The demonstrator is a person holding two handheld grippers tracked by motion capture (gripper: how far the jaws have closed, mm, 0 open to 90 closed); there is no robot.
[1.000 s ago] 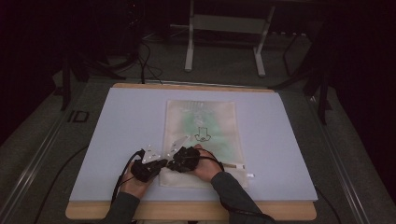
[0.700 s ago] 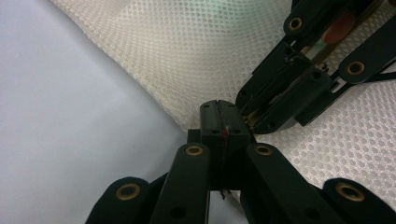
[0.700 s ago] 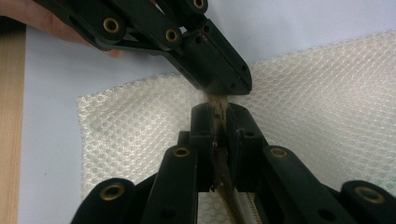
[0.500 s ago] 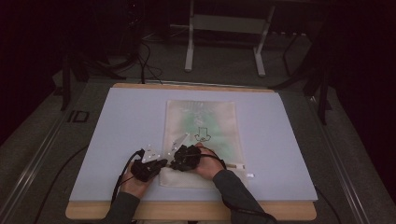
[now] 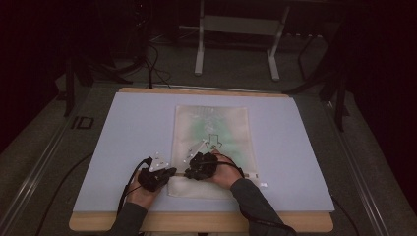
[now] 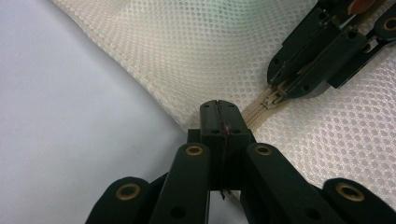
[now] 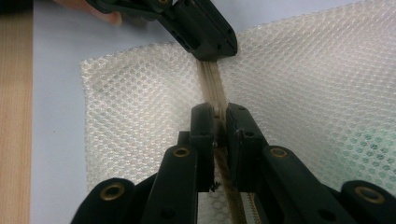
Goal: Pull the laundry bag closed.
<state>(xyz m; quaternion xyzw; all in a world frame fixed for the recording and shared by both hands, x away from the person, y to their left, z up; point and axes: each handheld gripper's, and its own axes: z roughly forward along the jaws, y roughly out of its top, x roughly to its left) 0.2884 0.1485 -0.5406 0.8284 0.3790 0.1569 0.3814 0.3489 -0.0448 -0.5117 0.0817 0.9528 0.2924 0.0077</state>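
Note:
A white mesh zip bag (image 5: 211, 123) lies flat on the mat, with something green showing through it. At the bag's near left corner my left gripper (image 5: 170, 172) is shut on the end of the zipper (image 6: 256, 114), its jaws (image 6: 219, 108) pressed together over the mesh edge. A short way to the right along the zipper, my right gripper (image 5: 189, 169) points left toward it. It is shut on the zipper pull (image 6: 273, 96), which sits pinched between its two jaws (image 7: 218, 112). The left gripper (image 7: 210, 51) shows just beyond, holding the tape.
The bag rests on a pale blue mat (image 5: 133, 128) over a wooden table whose front edge (image 5: 196, 223) is near the person. A small white tag (image 5: 263, 184) lies by the bag's right end. A metal stand (image 5: 236, 49) and cables are on the floor behind.

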